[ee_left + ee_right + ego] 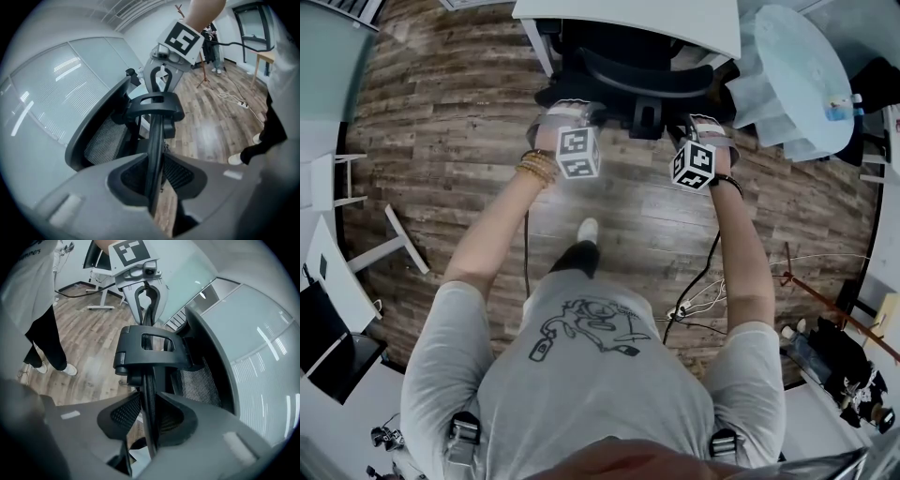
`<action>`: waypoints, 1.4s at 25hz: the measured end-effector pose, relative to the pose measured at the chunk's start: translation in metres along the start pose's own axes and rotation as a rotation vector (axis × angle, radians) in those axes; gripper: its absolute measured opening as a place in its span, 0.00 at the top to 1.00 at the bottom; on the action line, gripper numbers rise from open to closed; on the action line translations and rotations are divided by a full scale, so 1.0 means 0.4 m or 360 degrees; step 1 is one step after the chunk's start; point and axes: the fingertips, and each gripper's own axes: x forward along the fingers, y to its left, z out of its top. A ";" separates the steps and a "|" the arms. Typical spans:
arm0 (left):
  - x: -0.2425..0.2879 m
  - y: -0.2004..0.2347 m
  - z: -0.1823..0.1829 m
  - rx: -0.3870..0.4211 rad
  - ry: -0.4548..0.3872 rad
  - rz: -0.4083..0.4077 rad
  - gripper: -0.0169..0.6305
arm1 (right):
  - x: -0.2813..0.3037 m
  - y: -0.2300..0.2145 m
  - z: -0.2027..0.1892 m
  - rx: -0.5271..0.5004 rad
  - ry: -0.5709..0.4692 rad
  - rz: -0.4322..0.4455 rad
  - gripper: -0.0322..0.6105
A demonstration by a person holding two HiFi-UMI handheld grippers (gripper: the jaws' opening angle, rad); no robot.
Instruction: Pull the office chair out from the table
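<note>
I've got the left tongs (153,180) closed narrow on the thin black rim (154,140) of the office chair (623,70), pads pressing it from both sides. My right tongs (151,420) pinch that same rim too, the headrest bracket (152,350) sitting between the pair. Chair's at top centre of the head view, pushed in under the edge of the white surface (675,23), wood floor (459,141) spreading across the frame below it

no legible text, labels or numbers

Grey T-shirt (591,375), bangles (536,167); left tool (567,114) bears marker cube (577,153).
</note>
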 end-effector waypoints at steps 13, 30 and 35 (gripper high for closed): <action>-0.025 -0.036 -0.034 -0.0111 0.0048 -0.0097 0.82 | -0.016 0.044 0.039 0.0082 0.0017 0.0046 0.78; -0.110 -0.178 -0.004 -0.0176 0.0016 -0.0184 0.82 | -0.102 0.180 0.064 0.0175 0.0044 0.0078 0.78; -0.130 -0.229 0.016 -0.0129 0.0030 -0.0165 0.82 | -0.136 0.228 0.059 0.0204 0.0059 0.0078 0.78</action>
